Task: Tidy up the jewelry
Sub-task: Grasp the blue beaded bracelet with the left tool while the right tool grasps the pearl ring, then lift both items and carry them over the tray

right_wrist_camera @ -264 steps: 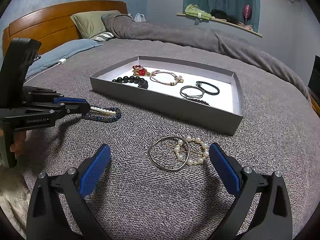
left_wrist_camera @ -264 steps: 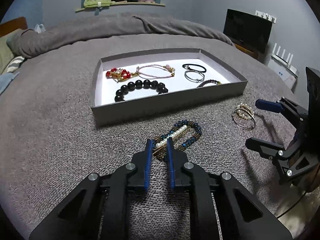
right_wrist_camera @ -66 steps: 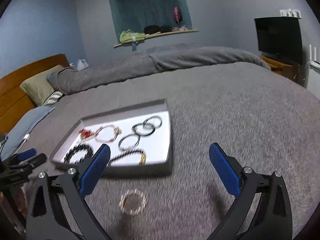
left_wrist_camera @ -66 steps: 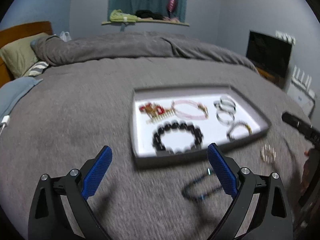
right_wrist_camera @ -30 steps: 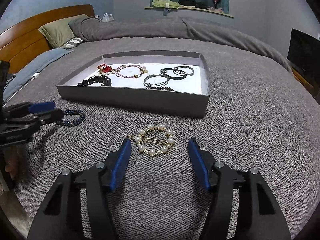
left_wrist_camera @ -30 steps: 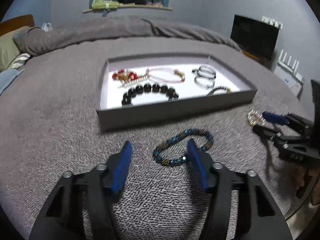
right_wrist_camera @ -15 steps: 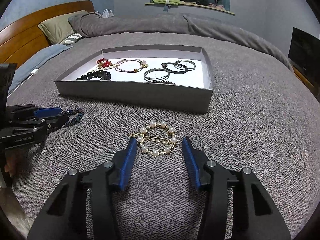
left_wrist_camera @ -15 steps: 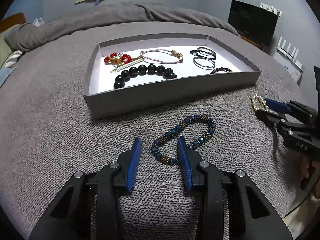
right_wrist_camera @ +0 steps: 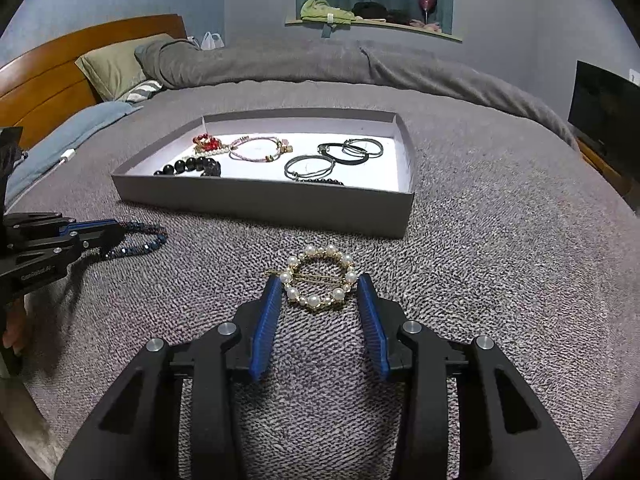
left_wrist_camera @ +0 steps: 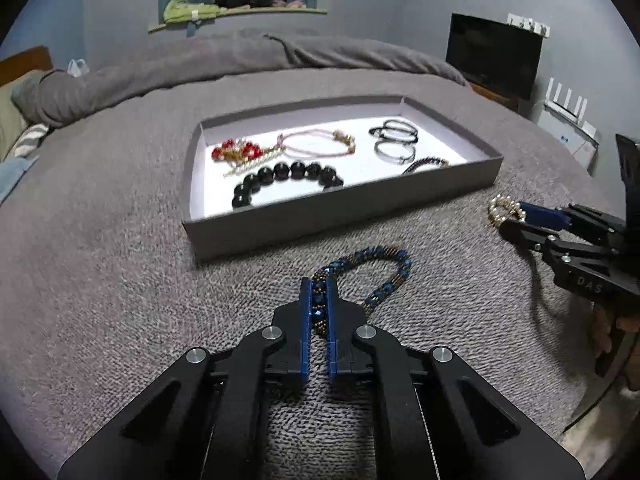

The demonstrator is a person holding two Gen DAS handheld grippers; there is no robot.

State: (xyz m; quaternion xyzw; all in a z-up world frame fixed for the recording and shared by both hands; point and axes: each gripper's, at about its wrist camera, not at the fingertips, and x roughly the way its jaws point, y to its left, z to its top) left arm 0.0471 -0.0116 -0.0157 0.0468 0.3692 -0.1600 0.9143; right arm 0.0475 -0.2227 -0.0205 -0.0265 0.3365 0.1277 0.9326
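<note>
Jewelry mostly sits in grey tray (left_wrist_camera: 340, 208) on the bed (left_wrist_camera: 100, 280): black bead bracelet (left_wrist_camera: 286, 178), red beads (left_wrist_camera: 234, 151), pink cord bracelet (left_wrist_camera: 316, 145), dark bangles (left_wrist_camera: 394, 130), a thin ring bangle (left_wrist_camera: 395, 152) and a dark beaded strand (left_wrist_camera: 426, 164) by the near wall. Two pieces lie outside, on the cover in front of the tray. Blue bracelet (left_wrist_camera: 376, 270) lies just before the tray's near wall; left gripper (left_wrist_camera: 319, 294) has its jaws nearly closed on the near side of the loop, beads pinched between the blue pads (left_wrist_camera: 306, 312). Pearl ring (right_wrist_camera: 319, 278) lies near the tray's right corner; right gripper (right_wrist_camera: 319, 292) is half open, fingers straddling it, left pad touching or almost touching the pearls, right pad just beside them, not clamped. Both grippers are low on the cover, well apart. TV (left_wrist_camera: 494, 58) against the far wall.
</note>
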